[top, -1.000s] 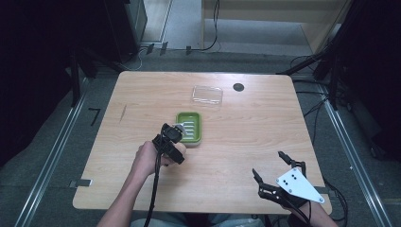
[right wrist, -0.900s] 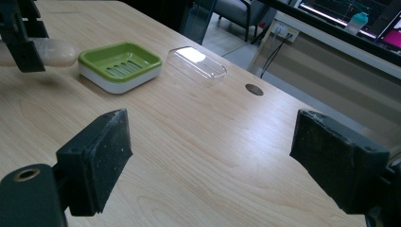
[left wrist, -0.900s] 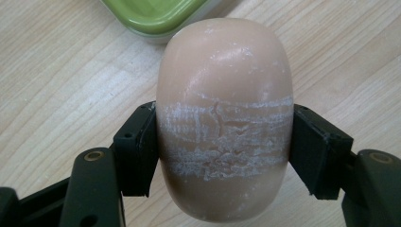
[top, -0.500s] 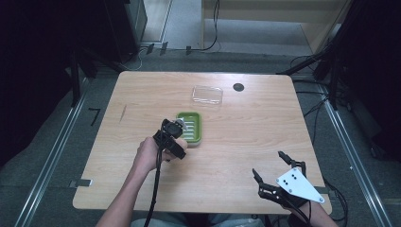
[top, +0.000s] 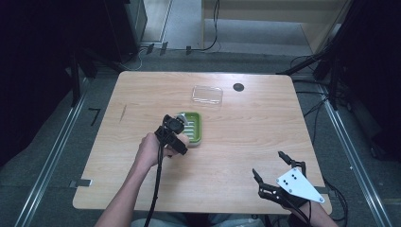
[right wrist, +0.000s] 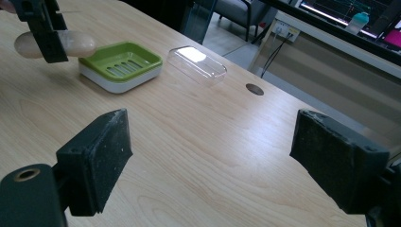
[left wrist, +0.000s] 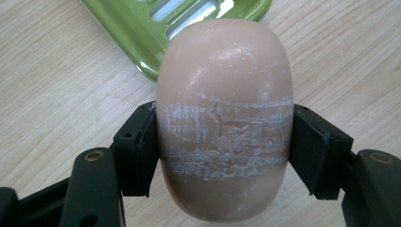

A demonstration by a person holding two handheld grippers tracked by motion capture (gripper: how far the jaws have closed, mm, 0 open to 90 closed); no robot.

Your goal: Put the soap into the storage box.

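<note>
Your left claw [left wrist: 222, 142] is clenched on the bar of soap [left wrist: 223, 118], holding it above the worktop [top: 236, 142] just off the green soap dish [top: 195, 128], at the dish's 8 o'clock in the high view. Whether you are loading or emptying the dish, its slotted tray sits bare. The clear lid [top: 207, 94] lies apart at the dish's 1 o'clock, out of the way. Your right claw [top: 272, 171] rests released near the worktop's 5 o'clock corner.

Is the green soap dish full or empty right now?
Empty. The green soap dish shows bare slats, while the soap is clamped in the left gripper, held off the dish's edge.
</note>
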